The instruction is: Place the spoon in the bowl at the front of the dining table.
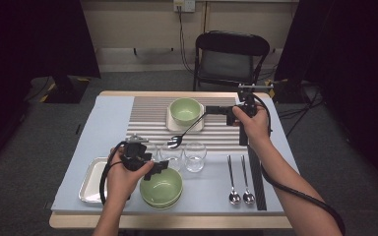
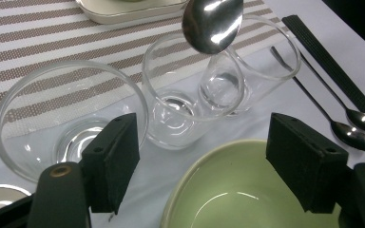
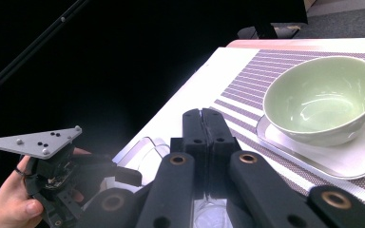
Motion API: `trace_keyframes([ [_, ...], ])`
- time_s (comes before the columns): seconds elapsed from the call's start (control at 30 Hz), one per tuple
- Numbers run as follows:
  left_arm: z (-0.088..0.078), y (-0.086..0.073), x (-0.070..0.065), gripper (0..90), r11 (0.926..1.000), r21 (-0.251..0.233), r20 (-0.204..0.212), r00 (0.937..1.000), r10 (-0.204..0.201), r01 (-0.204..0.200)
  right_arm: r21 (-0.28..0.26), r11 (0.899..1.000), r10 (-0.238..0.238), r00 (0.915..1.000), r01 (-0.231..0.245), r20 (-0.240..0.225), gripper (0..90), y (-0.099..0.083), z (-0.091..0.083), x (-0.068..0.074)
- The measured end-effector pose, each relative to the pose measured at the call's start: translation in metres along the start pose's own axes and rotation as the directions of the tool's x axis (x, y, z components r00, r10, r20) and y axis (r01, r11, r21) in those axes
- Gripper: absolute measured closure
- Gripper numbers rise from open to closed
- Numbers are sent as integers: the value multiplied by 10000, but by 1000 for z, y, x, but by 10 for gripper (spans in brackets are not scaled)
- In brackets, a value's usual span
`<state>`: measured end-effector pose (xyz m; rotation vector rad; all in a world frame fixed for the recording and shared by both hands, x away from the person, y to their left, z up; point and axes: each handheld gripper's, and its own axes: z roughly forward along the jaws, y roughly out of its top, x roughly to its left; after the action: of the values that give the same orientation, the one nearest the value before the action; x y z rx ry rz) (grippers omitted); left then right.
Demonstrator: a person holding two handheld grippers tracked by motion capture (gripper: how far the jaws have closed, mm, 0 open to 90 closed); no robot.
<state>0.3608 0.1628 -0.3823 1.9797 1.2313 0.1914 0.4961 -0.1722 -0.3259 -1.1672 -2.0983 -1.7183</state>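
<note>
Your right gripper [image 1: 211, 111] has its jaws pressed together on the handle of one spoon [image 1: 183, 134], whose bowl hangs above the middle of three clear glasses [image 2: 190, 102]. Two more spoons [image 1: 240, 179] lie side by side on the table [image 1: 93, 128], near its right edge. Your left gripper [image 2: 202, 161], jaws apart and holding nothing, hovers at the near green bowl [image 1: 161, 187]. A second green bowl [image 1: 185, 111] sits on a white tray [image 3: 342, 161] farther back.

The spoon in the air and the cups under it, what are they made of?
The spoon looks like polished metal: its bowl is silvery and mirrors the lights. The cups look like clear glass, though clear plastic is possible: you see the striped mat straight through them.
</note>
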Motion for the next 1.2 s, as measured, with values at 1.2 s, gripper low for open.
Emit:
trace_keyframes([
  [1.2, -9, -26, 7, 267, 9999, 129, -92, 10000, -6, 7, -10, 10000, -63, 9999, 63, 143, 899, 4, 4, -2],
])
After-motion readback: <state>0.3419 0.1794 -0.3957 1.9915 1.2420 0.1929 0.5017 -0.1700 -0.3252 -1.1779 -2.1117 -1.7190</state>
